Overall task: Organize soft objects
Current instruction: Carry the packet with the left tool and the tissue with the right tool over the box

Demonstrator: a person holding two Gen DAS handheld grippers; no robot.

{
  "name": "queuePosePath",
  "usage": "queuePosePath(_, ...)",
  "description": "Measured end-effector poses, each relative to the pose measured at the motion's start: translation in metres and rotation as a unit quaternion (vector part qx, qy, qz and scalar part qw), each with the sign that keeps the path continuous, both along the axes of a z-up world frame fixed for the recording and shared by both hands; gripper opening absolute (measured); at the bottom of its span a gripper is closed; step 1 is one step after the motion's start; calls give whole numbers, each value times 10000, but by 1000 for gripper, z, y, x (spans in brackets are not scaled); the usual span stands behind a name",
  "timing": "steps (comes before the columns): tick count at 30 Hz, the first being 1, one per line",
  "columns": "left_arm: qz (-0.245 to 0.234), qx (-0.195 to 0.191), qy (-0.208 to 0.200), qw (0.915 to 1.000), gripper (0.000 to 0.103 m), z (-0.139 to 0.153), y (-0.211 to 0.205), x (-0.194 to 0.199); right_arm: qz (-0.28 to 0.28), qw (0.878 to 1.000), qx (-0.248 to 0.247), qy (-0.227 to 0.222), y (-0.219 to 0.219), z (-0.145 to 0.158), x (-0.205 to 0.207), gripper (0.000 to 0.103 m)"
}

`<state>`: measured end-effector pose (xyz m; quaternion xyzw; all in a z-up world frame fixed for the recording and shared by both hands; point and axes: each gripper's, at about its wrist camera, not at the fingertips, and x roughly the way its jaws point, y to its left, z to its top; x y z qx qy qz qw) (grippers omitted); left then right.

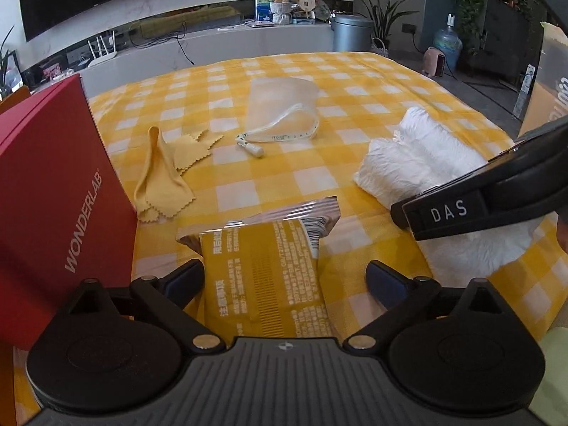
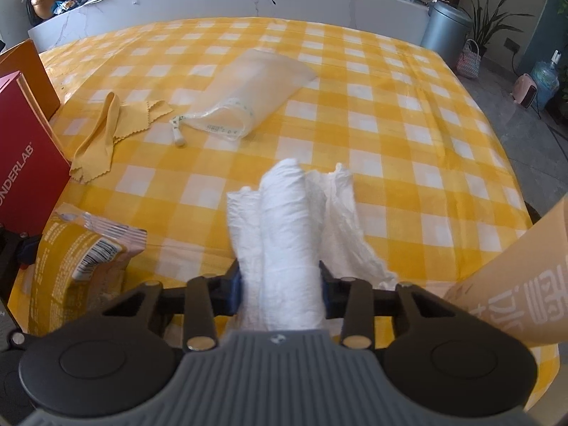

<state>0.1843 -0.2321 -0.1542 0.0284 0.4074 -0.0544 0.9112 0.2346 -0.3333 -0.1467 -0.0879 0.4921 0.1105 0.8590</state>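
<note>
Right gripper [image 2: 280,289] fingers pinched on the white bundle [image 2: 284,220], near edge of the checkered surface [image 2: 390,106]. It's soft and light and will sag, so grip mid-roll. Left gripper [image 1: 285,284] fingers spread wide, yellow packet [image 1: 269,269] lying between them, not gripped. Foil looks slippery and crinkly: take it across the body.

left wrist: close, angled down | right wrist: same | shared: tablecloth [image 1: 355,113]

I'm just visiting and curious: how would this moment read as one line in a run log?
left hand-held gripper: open over yellow packet | right hand-held gripper: shut on white cloth bundle | yellow cloth: untouched
</note>
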Motion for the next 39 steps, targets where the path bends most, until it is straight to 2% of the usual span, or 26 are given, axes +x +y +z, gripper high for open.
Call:
queuePosePath(3,-45,-35,69,10000,103,3,1,1,-12,10000,10,-2,0,1,0,36)
queuePosePath(5,-7,-8,67,10000,83,8,0,-1,-41,10000,23,-9,-2,1,0,34)
queuePosePath(6,28,-3,59,10000,55,12,-2,-2,-73,10000,24,-19,-3,1,0,33)
queuePosePath(8,63,1,181,9998,54,14,-4,1,-180,9998,6,-90,-5,3,0,27)
queuePosePath(11,108,-26,220,9997,52,14,-4,3,-351,9991,145,-176,-12,8,0,24)
queuePosePath(17,23,-523,319,9981,52,18,1,0,-529,9974,332,-352,-19,16,1,23)
queuePosePath(19,-34,-683,215,9974,52,20,2,-4,-610,9965,366,-437,-20,19,1,24)
queuePosePath(24,-221,-642,-268,9973,51,32,-2,-17,-723,9930,632,-695,-26,31,-1,24)
queuePosePath(31,-329,-958,-547,9933,51,57,5,-30,-758,9913,632,-873,-24,38,-3,24)
queuePosePath(39,-360,-1248,-891,9875,51,97,20,-43,-831,9898,670,-947,-22,45,-6,24)
